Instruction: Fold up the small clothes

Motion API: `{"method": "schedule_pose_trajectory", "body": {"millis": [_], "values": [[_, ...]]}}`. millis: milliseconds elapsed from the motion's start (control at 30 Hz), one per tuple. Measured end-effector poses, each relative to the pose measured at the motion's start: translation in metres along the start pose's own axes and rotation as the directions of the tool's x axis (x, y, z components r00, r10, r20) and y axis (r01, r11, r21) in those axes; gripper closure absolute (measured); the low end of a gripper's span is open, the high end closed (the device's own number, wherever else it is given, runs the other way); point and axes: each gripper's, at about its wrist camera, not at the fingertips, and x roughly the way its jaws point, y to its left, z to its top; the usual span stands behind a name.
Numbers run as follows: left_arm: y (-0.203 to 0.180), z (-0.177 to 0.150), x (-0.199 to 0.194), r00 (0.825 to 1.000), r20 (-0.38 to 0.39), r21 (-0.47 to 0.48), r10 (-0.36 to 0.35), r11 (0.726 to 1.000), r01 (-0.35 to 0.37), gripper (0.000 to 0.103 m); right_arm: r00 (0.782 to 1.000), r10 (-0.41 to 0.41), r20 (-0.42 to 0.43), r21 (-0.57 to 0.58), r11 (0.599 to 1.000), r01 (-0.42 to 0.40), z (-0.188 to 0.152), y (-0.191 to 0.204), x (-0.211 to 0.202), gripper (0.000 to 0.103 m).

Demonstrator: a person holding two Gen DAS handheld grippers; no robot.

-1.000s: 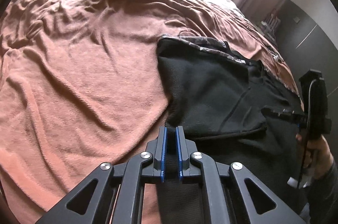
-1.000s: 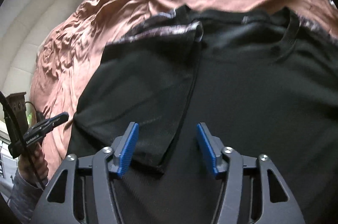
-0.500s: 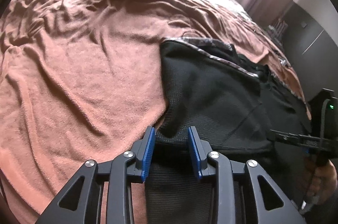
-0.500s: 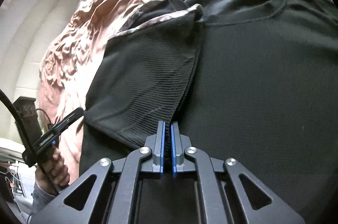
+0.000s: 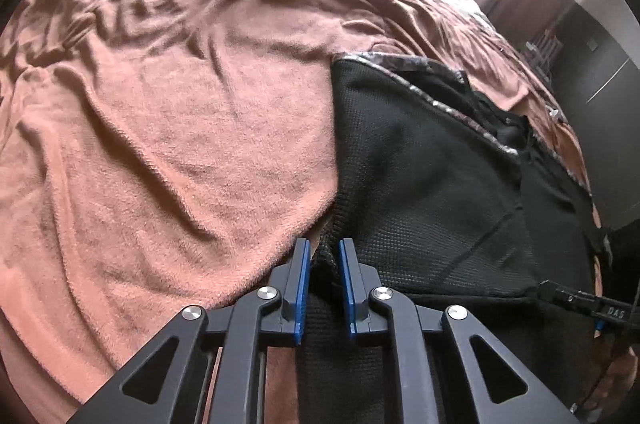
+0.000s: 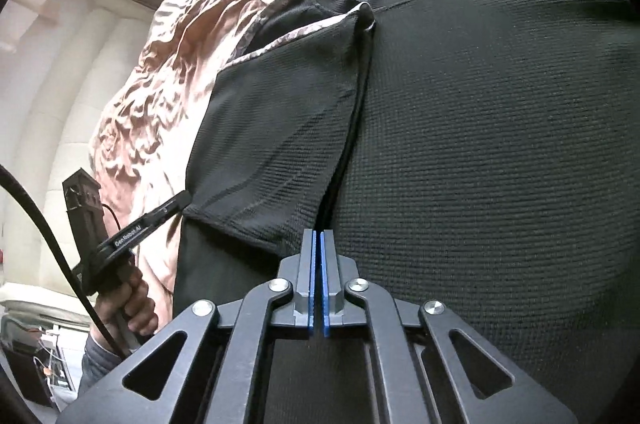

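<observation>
Black T-shirt (image 6: pixel 480 144) spread flat on brown blanket (image 5: pixel 180 124), sleeve folded inward over body. Right gripper (image 6: pixel 319 244) clenched on folded sleeve's hem. Left gripper (image 5: pixel 323 252) closing — shirt's side edge bunched between blue pads, near blanket's front edge.

left tongs (image 5: pixel 323 248) point steeply down, blue pads a narrow gap apart and closing, a bunched ridge of dark fabric between them. right tongs (image 6: pixel 319 238) also angle downward, pads pressed together with only a thin slit showing, nipping a fabric edge at the tips. in the right wrist view, the left hand (image 6: pixel 127 304) wraps its handle, sleeve at the wrist.
</observation>
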Motion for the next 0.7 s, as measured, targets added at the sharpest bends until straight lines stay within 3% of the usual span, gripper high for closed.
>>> {"method": "schedule_pose_trajectory", "body": {"millis": [100, 200, 267, 333, 400, 633, 667, 700], "values": [[-0.001, 0.002, -0.009, 0.999, 0.021, -0.012, -0.025, 1.0, 0.025, 0.085, 0.999, -0.034, 0.028, -0.034, 0.999, 0.035, 0.005, 0.005, -0.007, 0.103], [-0.003, 0.005, -0.011, 0.999, 0.027, 0.001, -0.045, 0.999, 0.045, 0.069, 0.998, -0.021, 0.051, -0.032, 0.999, 0.023, 0.013, 0.005, -0.011, 0.102], [-0.004, 0.005, -0.009, 0.999, 0.024, 0.006, -0.038, 0.999, 0.038, 0.068, 0.998, -0.02, 0.065, -0.027, 0.999, 0.022, 0.018, 0.002, -0.01, 0.097], [-0.004, 0.006, -0.005, 0.999, 0.017, -0.003, -0.046, 0.999, 0.046, 0.068, 0.998, -0.017, 0.062, -0.022, 1.0, 0.019, 0.024, -0.001, -0.004, 0.069], [-0.003, 0.006, -0.003, 0.999, 0.017, -0.006, -0.048, 0.999, 0.048, 0.068, 0.997, -0.017, 0.075, -0.006, 1.0, 0.018, 0.03, -0.004, 0.001, 0.058], [0.003, 0.011, -0.008, 0.996, 0.057, -0.018, -0.062, 0.998, 0.063, 0.068, 0.997, 0.023, 0.077, 0.047, 0.999, -0.027, 0.044, -0.014, 0.029, 0.058], [0.004, 0.012, -0.013, 0.995, 0.078, -0.022, -0.061, 0.998, 0.063, 0.068, 0.996, 0.035, 0.086, 0.061, 0.997, -0.04, 0.047, -0.016, 0.032, 0.06], [0.005, 0.013, -0.018, 0.993, 0.102, -0.023, -0.056, 0.998, 0.058, 0.068, 0.996, 0.033, 0.084, 0.067, 0.997, -0.038, 0.05, -0.018, 0.035, 0.069]]}}
